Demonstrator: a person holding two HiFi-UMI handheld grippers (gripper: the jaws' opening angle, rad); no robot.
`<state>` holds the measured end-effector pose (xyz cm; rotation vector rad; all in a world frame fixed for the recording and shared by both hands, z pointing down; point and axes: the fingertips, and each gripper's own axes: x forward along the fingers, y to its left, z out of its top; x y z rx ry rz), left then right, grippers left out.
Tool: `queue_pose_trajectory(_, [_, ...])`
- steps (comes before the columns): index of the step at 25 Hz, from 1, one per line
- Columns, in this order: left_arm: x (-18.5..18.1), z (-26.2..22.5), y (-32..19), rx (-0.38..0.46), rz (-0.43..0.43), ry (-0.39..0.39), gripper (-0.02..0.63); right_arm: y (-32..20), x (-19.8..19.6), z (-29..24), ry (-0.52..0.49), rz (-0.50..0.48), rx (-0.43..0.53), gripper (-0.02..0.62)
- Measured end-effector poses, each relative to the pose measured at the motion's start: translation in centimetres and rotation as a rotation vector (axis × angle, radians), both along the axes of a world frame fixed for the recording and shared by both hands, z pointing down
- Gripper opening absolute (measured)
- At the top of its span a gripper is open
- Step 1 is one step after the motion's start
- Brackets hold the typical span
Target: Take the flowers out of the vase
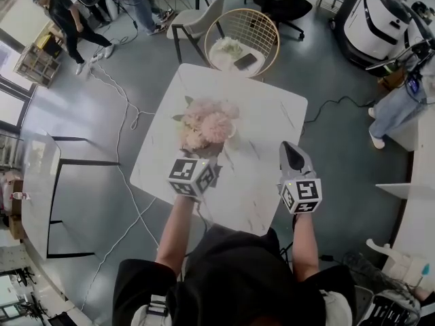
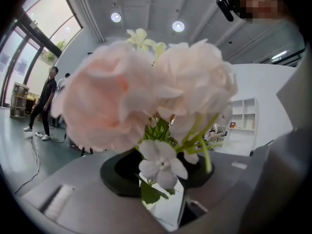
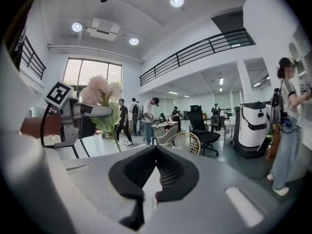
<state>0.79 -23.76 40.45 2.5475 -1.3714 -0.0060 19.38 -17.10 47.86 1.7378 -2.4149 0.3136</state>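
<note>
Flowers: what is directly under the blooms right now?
Green stems run down between the jaws of the left gripper, which grips them. In the head view the blooms cover the table below; no vase shows.

My right tongs (image 3: 156, 149) had their jaws together, nothing between them. At the left, my left tongs (image 3: 103, 112) gripped the pink flowers (image 3: 99, 87) above the white bench (image 3: 100, 145). A wire chair (image 3: 187, 141) stood beyond.

white marble table (image 1: 272, 117), gold wire chair (image 1: 246, 20) at its far side, phone (image 1: 245, 61) on the seat
</note>
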Motion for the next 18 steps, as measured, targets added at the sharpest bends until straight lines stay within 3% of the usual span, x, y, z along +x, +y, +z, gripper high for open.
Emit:
queue_pose_trajectory(8, [-0.9, -2.5, 1.1, 0.054, 0.031, 0.01, 0.179, 1.1, -0.9, -1.9, 0.006, 0.026, 0.04, 0.002])
queue_pose_trajectory(18, [-3.0, -1.4, 3.3, 0.047, 0.042, -0.008, 0.178, 2.4, -2.9, -2.4, 0.014, 0.03, 0.051, 0.002])
